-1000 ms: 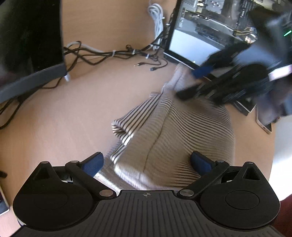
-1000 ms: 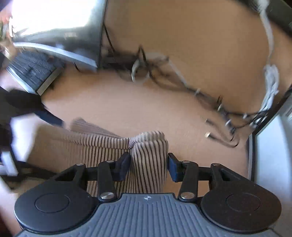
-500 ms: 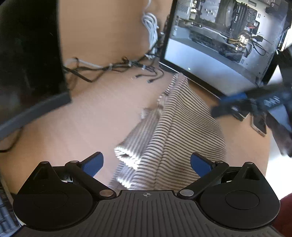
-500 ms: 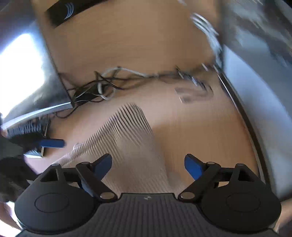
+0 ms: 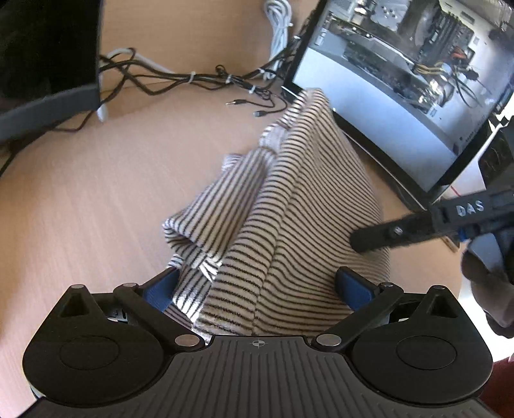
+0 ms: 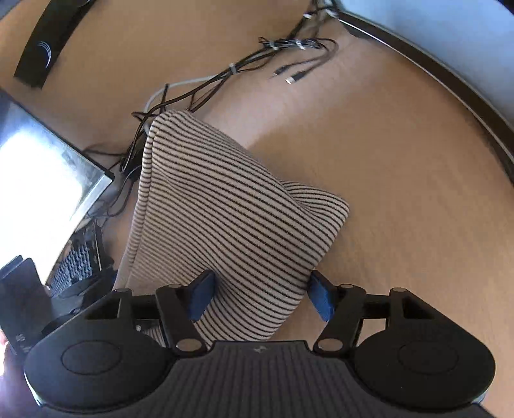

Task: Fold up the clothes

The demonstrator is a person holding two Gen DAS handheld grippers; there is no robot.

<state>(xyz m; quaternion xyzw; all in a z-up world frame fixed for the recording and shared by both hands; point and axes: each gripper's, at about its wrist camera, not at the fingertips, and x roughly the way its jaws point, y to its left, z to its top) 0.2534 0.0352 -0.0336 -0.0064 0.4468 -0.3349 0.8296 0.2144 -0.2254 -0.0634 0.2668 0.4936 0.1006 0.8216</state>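
Released a second ago, striped garment [image 6: 231, 225] now lies folded between both spread grippers, desk [image 6: 401, 193] bare rightward.

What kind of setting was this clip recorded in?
Most likely a computer desk in a home or office, not a laundry area. A striped garment lies on a wooden desktop between a monitor and an open PC case, with a tangle of cables behind and a keyboard nearby.

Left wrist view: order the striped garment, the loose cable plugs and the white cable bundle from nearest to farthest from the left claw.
1. Striped garment, right between the open left claw fingers.
2. Loose cable plugs, on the desk, mid-distance.
3. White cable bundle, at the top by the wall.
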